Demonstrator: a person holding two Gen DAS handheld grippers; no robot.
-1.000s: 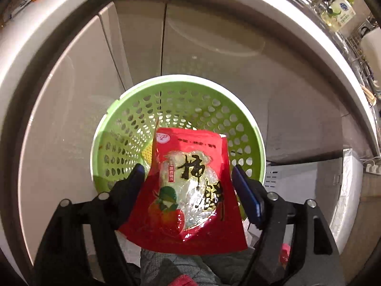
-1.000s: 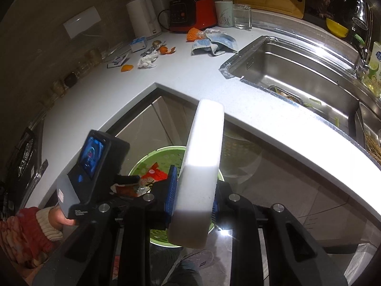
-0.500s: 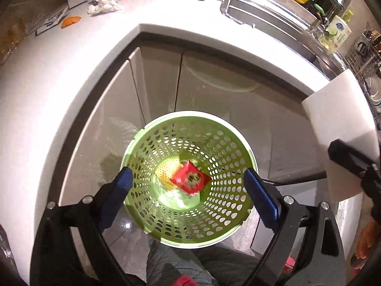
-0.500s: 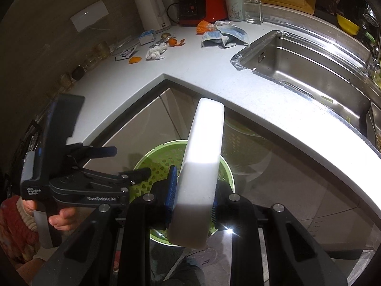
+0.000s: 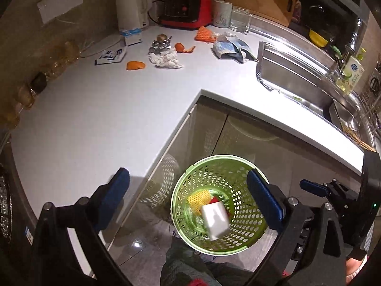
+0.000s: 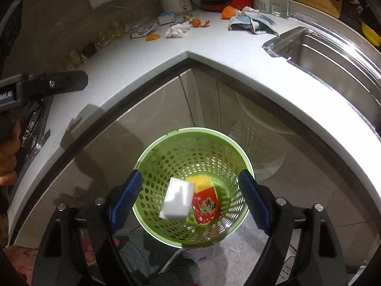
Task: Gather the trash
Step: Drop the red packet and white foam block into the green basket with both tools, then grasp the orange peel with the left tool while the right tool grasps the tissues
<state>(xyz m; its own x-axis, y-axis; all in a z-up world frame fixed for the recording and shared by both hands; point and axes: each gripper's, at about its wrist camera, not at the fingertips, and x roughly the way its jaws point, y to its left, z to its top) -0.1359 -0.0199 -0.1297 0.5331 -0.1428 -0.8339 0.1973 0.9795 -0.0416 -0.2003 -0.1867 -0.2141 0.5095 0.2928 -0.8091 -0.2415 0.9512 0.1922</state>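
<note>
my right gripper (image 6: 190, 200) has just been opening and now stands wide with nothing between its jaws. the white block (image 6: 177, 202) is inside the green basket (image 6: 193, 135) below it, left of the red packet (image 6: 206, 206). my left gripper (image 5: 188, 200) is wide and holds nothing too. far off, peels (image 5: 135, 65) and tissue (image 5: 165, 59) wait on the counter (image 5: 95, 109). if i reach fast, i might bump the glass (image 5: 240, 19) over.
</note>
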